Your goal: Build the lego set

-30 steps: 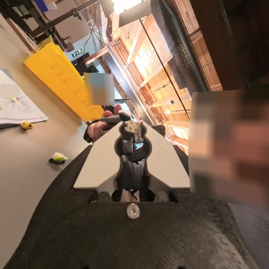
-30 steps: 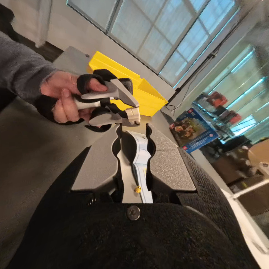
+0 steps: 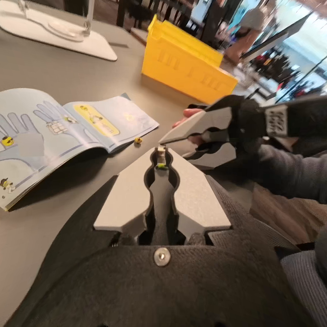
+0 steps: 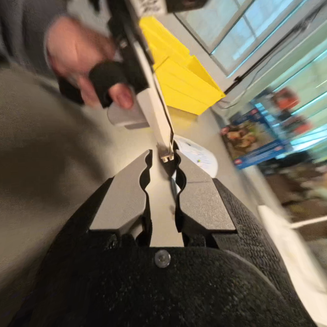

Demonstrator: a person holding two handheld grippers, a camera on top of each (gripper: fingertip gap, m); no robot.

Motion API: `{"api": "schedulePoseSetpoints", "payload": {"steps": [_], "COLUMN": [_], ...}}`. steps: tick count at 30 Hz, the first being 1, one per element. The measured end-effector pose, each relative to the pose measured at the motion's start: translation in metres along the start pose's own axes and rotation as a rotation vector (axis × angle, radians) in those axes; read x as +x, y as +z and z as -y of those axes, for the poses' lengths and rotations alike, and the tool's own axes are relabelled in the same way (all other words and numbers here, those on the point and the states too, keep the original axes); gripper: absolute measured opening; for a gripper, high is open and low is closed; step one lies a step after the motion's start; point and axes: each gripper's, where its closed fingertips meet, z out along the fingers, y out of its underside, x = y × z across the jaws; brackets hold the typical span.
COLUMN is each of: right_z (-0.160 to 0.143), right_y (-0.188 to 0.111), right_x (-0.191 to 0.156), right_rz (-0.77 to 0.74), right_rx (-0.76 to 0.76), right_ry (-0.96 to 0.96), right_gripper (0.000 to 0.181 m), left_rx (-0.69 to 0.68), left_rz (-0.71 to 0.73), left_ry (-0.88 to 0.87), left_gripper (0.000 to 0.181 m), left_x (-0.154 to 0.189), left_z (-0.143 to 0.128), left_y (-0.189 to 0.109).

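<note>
Nearest me, my left gripper (image 3: pixel 161 150) has its grey fingers (image 3: pixel 134 187) clenched on a small pale-grey lego sub-assembly (image 3: pixel 161 154), pinched right at the tips above the desk (image 3: pixel 53 74). My right gripper (image 4: pixel 163 154) stands with its fingers released and a clear gap between them, nothing in it; its tips sit just beside that same piece (in its own view the studded end (image 4: pixel 166 158) pokes out between them).

The hold is what worries me. The piece is caught by a narrow edge only, so I judge that a sideways nudge from the right fingers would twist it out or pop a brick off. Both views are blurred, so lining up is risky.

Just under the tips lies a small lime-and-black lego part (image 3: pixel 161 166); a dropped piece could knock it away. Farther out a tiny yellow lego head (image 3: pixel 138 140) rests by the open pale-blue instruction booklet (image 3: pixel 70 127), free to roll. Beyond stands the yellow plastic bin (image 3: pixel 184 70).
</note>
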Motion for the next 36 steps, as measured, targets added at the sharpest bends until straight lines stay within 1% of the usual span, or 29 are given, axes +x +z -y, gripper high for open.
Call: {"api": "schedulePoseSetpoints", "payload": {"steps": [2,5,7,9,11,13,15,19,20,21,23,25,29,33,36], "right_z": [0.01,0.023,0.027,0.028,0.029,0.03,0.035,0.041,0.041,0.042,0.042,0.043,0.046,0.046,0.049], "right_y": [-0.006,-0.017,-0.02,-0.021,-0.019,-0.018,-0.021,-0.027,-0.027,-0.028,-0.029,-0.03,-0.033,-0.032,-0.034], "right_x": [0.006,0.015,0.016,0.012,0.006,0.002,-0.001,0.001,0.001,0.0,-0.001,-0.001,-0.004,-0.007,-0.003], "right_rz": [0.085,0.225,0.32,0.384,0.422,0.426,0.442,0.478,0.477,0.489,0.491,0.497,0.534,0.529,0.543], "right_rx": [0.099,0.249,0.293,0.307,0.305,0.3,0.331,0.376,0.378,0.38,0.374,0.372,0.383,0.38,0.411], "right_ry": [0.27,0.605,0.761,0.83,0.85,0.822,0.798,0.823,0.823,0.816,0.804,0.798,0.799,0.78,0.825], "right_gripper": [0.025,0.02,0.018,0.016,0.017,0.014,0.013,0.017,0.014,0.007,0.006,0.006,0.005,0.005,0.013], "left_rx": [0.093,0.225,0.257,0.255,0.249,0.241,0.232,0.241,0.238,0.236,0.234,0.214,0.133,0.125,0.124], "left_rz": [-0.098,-0.254,-0.304,-0.31,-0.323,-0.324,-0.312,-0.315,-0.313,-0.307,-0.317,-0.33,-0.357,-0.353,-0.342], "left_ry": [-0.038,-0.124,-0.129,-0.086,-0.039,-0.001,0.034,0.057,0.059,0.059,0.061,0.067,0.111,0.144,0.172], "left_gripper": [0.006,0.006,0.006,0.006,0.006,0.006,0.006,0.006,0.006,0.006,0.006,0.006,0.006,0.006,0.006], "left_x": [0.009,0.021,0.027,0.031,0.039,0.043,0.044,0.047,0.046,0.045,0.045,0.046,0.051,0.051,0.052], "left_z": [0.011,0.027,0.03,0.029,0.028,0.027,0.026,0.025,0.025,0.024,0.023,0.021,0.01,0.008,0.006], "left_y": [-0.008,-0.023,-0.029,-0.03,-0.03,-0.028,-0.026,-0.027,-0.026,-0.026,-0.026,-0.027,-0.026,-0.028,-0.028]}}
